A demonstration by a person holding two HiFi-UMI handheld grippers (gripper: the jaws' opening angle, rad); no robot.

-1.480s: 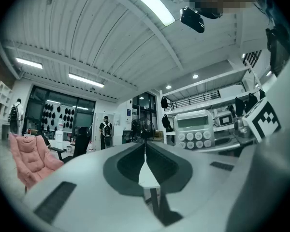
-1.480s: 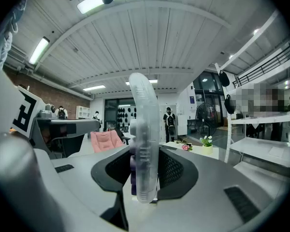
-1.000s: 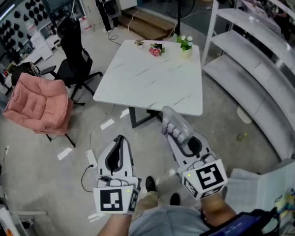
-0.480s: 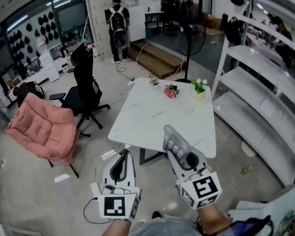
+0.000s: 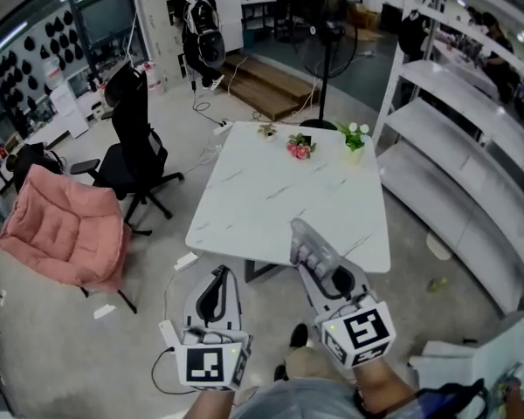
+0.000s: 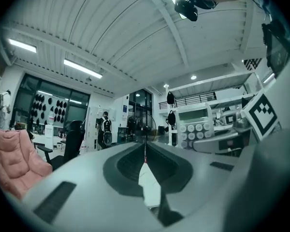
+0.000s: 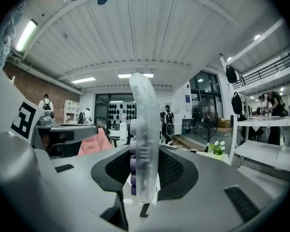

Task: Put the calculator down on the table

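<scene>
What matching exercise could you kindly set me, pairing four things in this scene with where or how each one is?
1 translucent plastic calculator; 2 left gripper; 3 pink cushioned chair; 4 potted white flowers.
A shut, empty; B far edge of white table; C on floor, left of table; D clamped in right gripper.
Pairs: 1-D, 2-A, 3-C, 4-B.

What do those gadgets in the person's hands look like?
Both the left gripper and the right gripper are pale grey plastic shells tapering forward, each with a black-lined opening between its jaws. At the rear of each sits a white cube printed with black square markers.
</scene>
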